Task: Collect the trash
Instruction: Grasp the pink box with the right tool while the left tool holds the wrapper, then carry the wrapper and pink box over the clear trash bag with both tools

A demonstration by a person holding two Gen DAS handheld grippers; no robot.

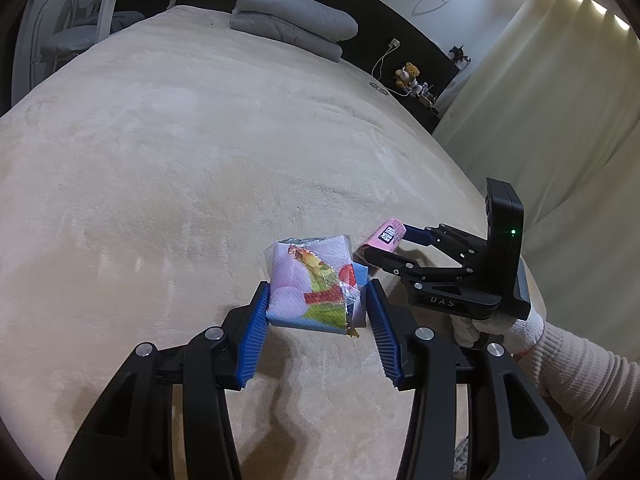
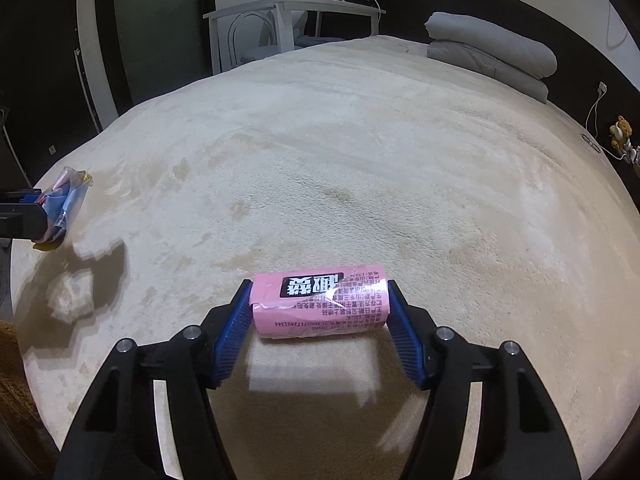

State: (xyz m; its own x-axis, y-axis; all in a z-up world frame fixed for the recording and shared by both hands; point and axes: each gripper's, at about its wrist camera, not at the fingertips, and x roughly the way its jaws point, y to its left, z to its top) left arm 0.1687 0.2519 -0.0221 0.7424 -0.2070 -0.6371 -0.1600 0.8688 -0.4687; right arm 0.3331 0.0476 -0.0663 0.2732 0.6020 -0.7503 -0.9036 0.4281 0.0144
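Note:
My left gripper point(image 1: 318, 312) is shut on a colourful tissue packet with crumpled wrapper point(image 1: 310, 280), held above the beige bed cover point(image 1: 180, 152). My right gripper point(image 2: 320, 304) is shut on a pink roll with black print point(image 2: 320, 302), held just above the bed. In the left wrist view the right gripper point(image 1: 386, 246) shows with the pink roll point(image 1: 384, 238) close to the right of the packet. In the right wrist view the packet point(image 2: 66, 200) shows at the far left in the left gripper's fingers.
A folded grey quilt point(image 1: 292, 24) lies at the head of the bed. A white table point(image 2: 292, 12) and a chair stand beyond the bed. A curtain point(image 1: 560, 100) hangs at the right. A small teddy bear point(image 1: 408, 74) and cables sit on a dark shelf.

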